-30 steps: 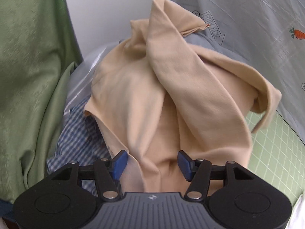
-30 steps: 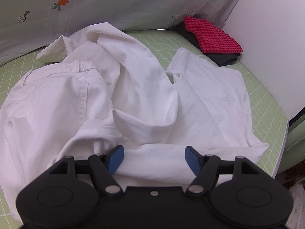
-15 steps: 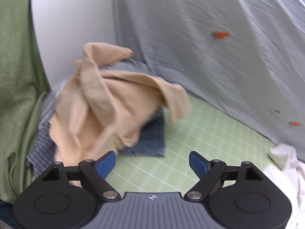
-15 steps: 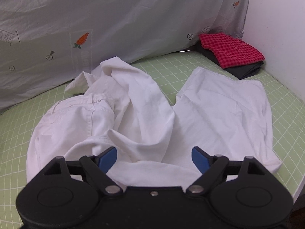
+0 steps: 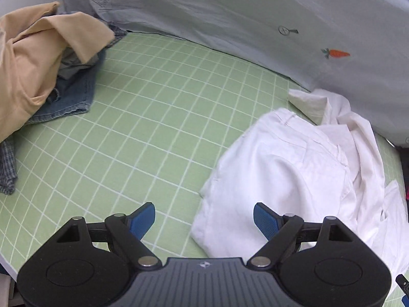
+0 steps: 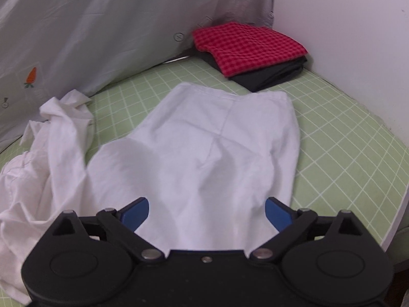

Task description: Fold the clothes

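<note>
A crumpled white garment (image 5: 301, 163) lies on the green grid mat (image 5: 158, 117), at the right of the left wrist view. My left gripper (image 5: 204, 218) hangs open above the mat, its right finger over the garment's near-left corner and nothing between its pads. In the right wrist view the same white garment (image 6: 204, 153) spreads flatter on its right part and bunches at the left. My right gripper (image 6: 206, 211) is open just over its near edge, holding nothing.
A heap of unfolded clothes sits at the mat's left: a tan garment (image 5: 28, 58) over denim (image 5: 74, 94) and checked fabric. A folded red checked cloth (image 6: 245, 46) on a dark one lies at the far right corner. A grey printed sheet (image 5: 242, 18) hangs behind. The mat's right edge (image 6: 398, 204) is near.
My left gripper has swung right, away from the tan garment, to the white garment's left corner, and opened wider. My right gripper has pulled back and turned right; the white garment's right part lies flatter.
</note>
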Available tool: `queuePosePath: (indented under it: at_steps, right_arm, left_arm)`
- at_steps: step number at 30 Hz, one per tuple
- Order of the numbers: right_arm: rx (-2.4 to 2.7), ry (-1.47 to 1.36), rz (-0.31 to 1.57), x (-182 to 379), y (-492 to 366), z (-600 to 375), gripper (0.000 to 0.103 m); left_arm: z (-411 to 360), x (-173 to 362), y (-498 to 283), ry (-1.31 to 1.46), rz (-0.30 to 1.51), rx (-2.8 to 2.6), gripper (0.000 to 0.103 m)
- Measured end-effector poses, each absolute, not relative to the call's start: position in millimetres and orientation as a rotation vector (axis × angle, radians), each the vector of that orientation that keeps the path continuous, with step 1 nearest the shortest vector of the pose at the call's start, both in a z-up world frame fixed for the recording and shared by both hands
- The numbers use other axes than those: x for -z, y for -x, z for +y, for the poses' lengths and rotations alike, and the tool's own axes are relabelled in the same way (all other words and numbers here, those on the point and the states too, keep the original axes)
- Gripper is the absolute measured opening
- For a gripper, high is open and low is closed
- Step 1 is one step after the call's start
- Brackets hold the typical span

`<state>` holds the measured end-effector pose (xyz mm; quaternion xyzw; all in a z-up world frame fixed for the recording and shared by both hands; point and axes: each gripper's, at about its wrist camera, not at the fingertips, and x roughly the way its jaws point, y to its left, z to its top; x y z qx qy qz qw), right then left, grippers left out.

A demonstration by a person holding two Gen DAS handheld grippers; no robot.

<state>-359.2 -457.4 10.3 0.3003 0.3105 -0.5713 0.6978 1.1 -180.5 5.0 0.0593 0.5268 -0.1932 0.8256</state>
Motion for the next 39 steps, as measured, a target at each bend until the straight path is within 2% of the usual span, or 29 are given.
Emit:
queuePosePath:
  at_steps: [13, 14, 20, 22, 24, 25, 26, 27, 28, 29, 30, 31, 39]
  right_arm:
    - [1.535, -0.921, 0.727, 54, 404, -562, 0.099]
    - [1.552, -0.938, 0.734, 59, 403, -567, 0.101]
    - [1.562, -0.879, 0.738, 65, 390, -578, 0.103]
    - [1.566, -0.890, 0.735, 64, 389, -580, 0.103]
    - [1.561, -0.897, 0.729, 64, 389, -580, 0.102]
    - [1.555, -0.893, 0.728, 63, 388, -579, 0.098]
    - [1.541, -0.876, 0.730, 61, 386, -578, 0.087]
    - [1.507, -0.844, 0.736, 58, 382, -576, 0.080]
    - [1.473, -0.813, 0.743, 55, 379, -574, 0.058]
    - [1.437, -0.780, 0.752, 52, 375, -572, 0.029]
    - [1.389, -0.741, 0.783, 50, 369, -571, 0.013]
    - [1.371, -0.705, 0.813, 48, 365, -570, 0.006]
    - [1.396, -0.567, 0.743, 13, 381, -529, 0.005]
  left_arm:
    - [-282, 48, -83, -0.323, 1.203, 0.369, 0.085]
    - [-288, 54, -89, -0.333, 1.216, 0.366, 0.086]
    - [-310, 70, -96, -0.408, 1.219, 0.409, 0.085]
    - [-308, 69, -93, -0.382, 1.215, 0.437, 0.076]
    - [-305, 67, -91, -0.318, 1.227, 0.485, 0.040]
    - [-303, 67, -89, -0.276, 1.241, 0.501, 0.028]
    - [-302, 66, -87, -0.259, 1.249, 0.503, 0.014]
    - [-301, 65, -84, -0.260, 1.236, 0.503, 0.009]
    - [-300, 62, -81, -0.261, 1.220, 0.507, 0.004]
    - [-298, 60, -78, -0.262, 1.204, 0.511, 0.003]
    - [-296, 56, -76, -0.250, 1.188, 0.509, 0.003]
    - [-292, 51, -75, -0.236, 1.172, 0.506, 0.003]
    - [-207, 3, -67, -0.097, 1.067, 0.403, 0.003]
